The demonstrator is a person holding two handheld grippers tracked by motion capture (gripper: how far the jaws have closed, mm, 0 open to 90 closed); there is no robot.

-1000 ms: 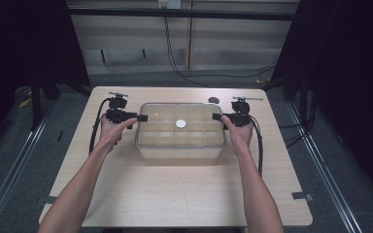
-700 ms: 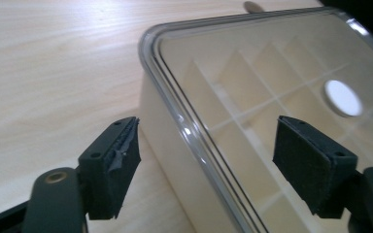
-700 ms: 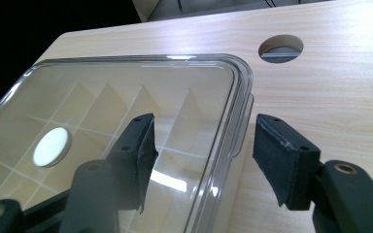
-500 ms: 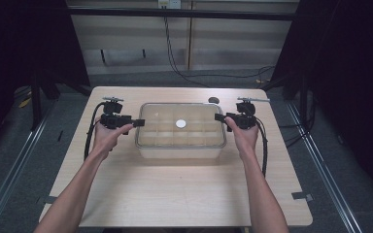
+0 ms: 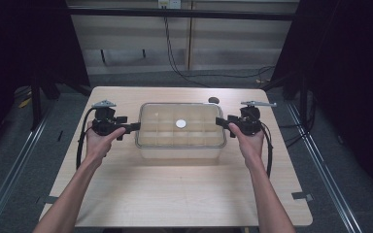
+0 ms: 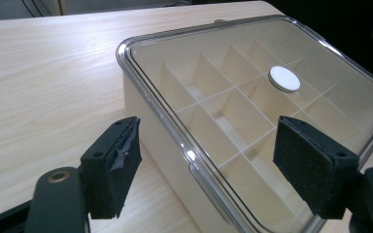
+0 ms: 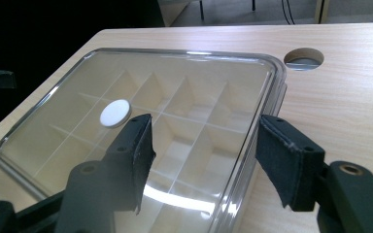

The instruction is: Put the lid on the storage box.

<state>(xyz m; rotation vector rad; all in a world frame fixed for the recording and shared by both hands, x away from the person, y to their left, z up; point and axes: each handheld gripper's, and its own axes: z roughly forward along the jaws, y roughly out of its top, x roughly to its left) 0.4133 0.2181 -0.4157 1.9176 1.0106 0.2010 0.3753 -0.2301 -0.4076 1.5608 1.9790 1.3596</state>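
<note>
Clear-lidded, compartmented plastic box lies lengthwise between left gripper and right gripper, both gaping wide, empty, straddling its short ends.

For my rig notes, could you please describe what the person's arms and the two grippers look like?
Both forearms are bare, with no sleeves. The left gripper and right gripper are black, each with two flat, dark-padded jaws, a grey three-cornered plate on top and a trailing black cable.

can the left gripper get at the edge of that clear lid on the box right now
Probably yes. The left gripper is open, its jaws already straddling the near edge of the clear lid, with nothing between them and the rim.
</note>
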